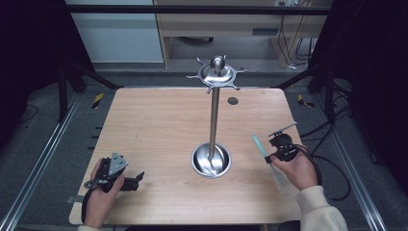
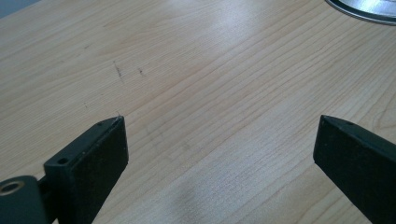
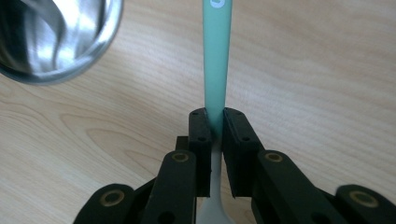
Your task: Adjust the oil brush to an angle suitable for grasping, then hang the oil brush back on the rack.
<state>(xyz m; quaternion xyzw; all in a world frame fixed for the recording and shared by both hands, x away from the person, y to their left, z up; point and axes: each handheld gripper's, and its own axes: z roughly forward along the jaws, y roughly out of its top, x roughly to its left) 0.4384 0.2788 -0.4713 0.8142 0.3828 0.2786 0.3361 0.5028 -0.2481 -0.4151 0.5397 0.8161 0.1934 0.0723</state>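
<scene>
In the high view, the wooden bench [image 1: 159, 125] took up the middle of the frame. A steel stand [image 1: 214, 115] rose from a round bowl-like base [image 1: 210, 161] just right of centre, with a disc of hooks [image 1: 217, 73] at its top, near the upper edge of the bench. A small dark spot [image 1: 233, 100] lay on the bench just right of the pole, toward the far edge.

At the lower left of that view, the left hand [image 1: 101, 197] held the left tool [image 1: 134, 179] low over the bench, pointed toward the right. In the left gripper view the left tool [image 2: 219, 154] stood wide open, its jaws far apart with bare wood between them; the rim of the base [image 2: 364, 9] showed at the upper right corner.

At the right of the high view, the right hand [image 1: 296, 171] held the right tool [image 1: 270, 158], closed on a spatula [image 1: 260, 145], well right of the base. In the right gripper view the right tool [image 3: 214, 123] clamped the teal handle [image 3: 217, 56], which ran straight up the frame. A pale part of the spatula [image 3: 214, 205] continued below the jaws, perhaps its blade; the view was too tight to tell. The base [image 3: 56, 37] sat at the upper left.
</scene>
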